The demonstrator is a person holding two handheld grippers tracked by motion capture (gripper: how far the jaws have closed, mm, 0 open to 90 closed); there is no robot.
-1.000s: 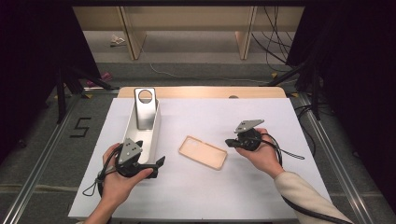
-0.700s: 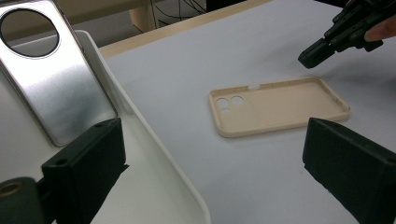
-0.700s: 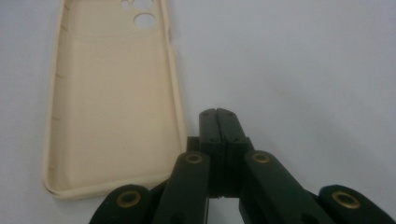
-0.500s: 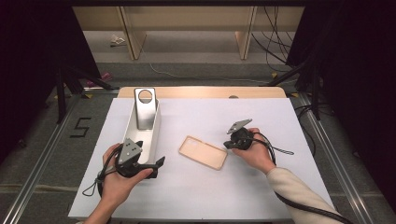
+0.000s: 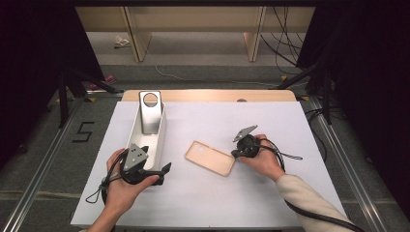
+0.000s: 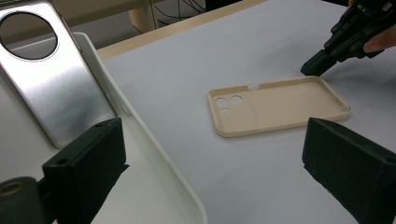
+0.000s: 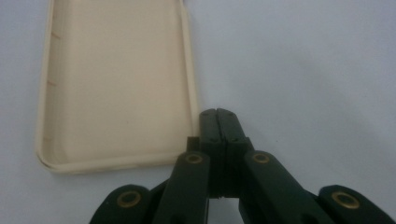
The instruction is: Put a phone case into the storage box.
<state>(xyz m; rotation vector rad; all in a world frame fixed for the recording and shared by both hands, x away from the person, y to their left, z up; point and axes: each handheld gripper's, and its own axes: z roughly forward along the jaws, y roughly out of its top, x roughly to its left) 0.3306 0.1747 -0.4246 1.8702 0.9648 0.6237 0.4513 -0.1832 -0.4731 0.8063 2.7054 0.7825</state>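
Note:
A beige phone case lies hollow side up on the white table top, near the middle. My right gripper is shut with nothing in it, and its tips rest by the case's right end. In the right gripper view the closed jaws sit just beside the corner of the case. My left gripper is open and empty at the front left, beside the white tray. In the left gripper view its jaws stand wide apart, with the case and the right gripper beyond them.
A brushed silver phone back with a round hole leans upright in the far end of the long white tray; it appears as the silver phone back at close range. Cables trail from both grippers. A wooden strip borders the table's far edge.
The right gripper has shifted a little left and down toward the case's right end, staying shut. The left gripper and the case have not moved.

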